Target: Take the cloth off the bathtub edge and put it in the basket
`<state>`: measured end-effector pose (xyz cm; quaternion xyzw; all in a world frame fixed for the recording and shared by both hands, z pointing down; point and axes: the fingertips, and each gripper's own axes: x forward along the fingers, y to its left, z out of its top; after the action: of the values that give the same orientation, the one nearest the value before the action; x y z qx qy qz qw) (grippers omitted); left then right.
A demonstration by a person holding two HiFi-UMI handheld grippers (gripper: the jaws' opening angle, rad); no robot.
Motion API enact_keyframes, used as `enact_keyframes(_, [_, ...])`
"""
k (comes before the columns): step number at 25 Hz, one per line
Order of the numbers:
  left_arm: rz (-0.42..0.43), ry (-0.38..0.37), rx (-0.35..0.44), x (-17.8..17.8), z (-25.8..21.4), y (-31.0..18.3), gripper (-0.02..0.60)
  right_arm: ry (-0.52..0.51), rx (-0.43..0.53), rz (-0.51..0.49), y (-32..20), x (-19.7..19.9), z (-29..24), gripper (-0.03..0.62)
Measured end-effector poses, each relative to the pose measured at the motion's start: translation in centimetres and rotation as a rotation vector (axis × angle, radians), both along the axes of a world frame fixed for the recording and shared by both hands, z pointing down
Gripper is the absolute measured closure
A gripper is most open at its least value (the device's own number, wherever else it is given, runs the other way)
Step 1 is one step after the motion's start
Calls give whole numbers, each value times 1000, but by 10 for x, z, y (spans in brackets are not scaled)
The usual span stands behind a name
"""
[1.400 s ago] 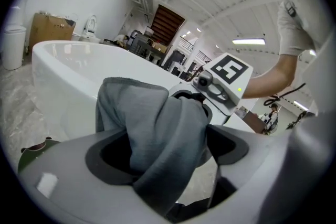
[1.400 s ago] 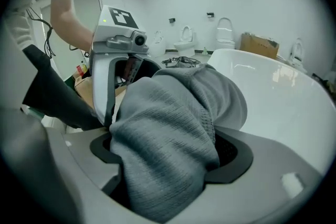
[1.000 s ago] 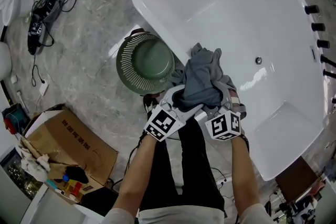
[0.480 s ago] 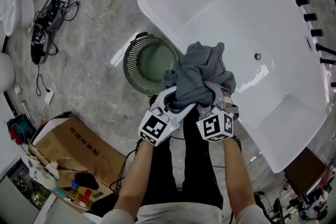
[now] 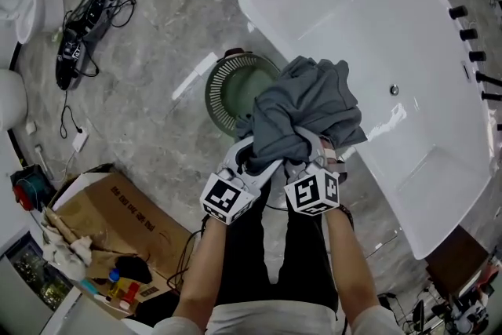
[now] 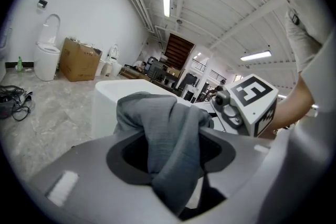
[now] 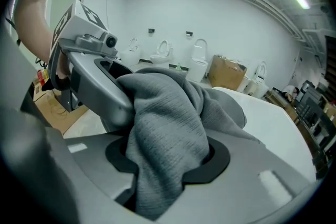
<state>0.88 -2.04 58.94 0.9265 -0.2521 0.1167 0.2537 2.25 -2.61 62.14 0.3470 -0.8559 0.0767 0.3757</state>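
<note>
Head view has you standing between the green basket [image 5: 234, 86] and the white bathtub [image 5: 353, 4]. Both claws are raised in front of you with the grey cloth [image 5: 307, 112] heaped over them. Your left gripper [image 5: 251, 157] and right gripper [image 5: 314, 153] sit side by side, very close, with marker cubes toward you and jaws pointing away under the fabric. From above, the cloth covers the basket's right rim and the tub's near edge. It is up in your grip, not down in the basket.

In the left gripper view your jaws are clenched on a thick fold. The fold rises between them and flops over toward the other claw, with the tub's outer wall behind it. In the right gripper view those jaws are likewise clamped on a fat wad of the same cloth. It fills the gap, spills over the front and lies against the left gripper beside it.

On the marble-look floor [image 5: 157, 51] to your left lie a cardboard box [image 5: 118, 220] and a tangle of cables [image 5: 82, 20]; a toilet [image 6: 46, 55] stands by the far wall
</note>
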Motion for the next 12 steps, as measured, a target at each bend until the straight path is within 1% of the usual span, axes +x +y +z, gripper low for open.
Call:
enact_keyframes(7, [-105,-13,5,-78,-4,13,311,-46,-6,-73,13,-79,-3,414])
enact_keyframes(12, [-170,-26,5,-127,-7,19,311,-79,-16,-115,19,-129,-6,414])
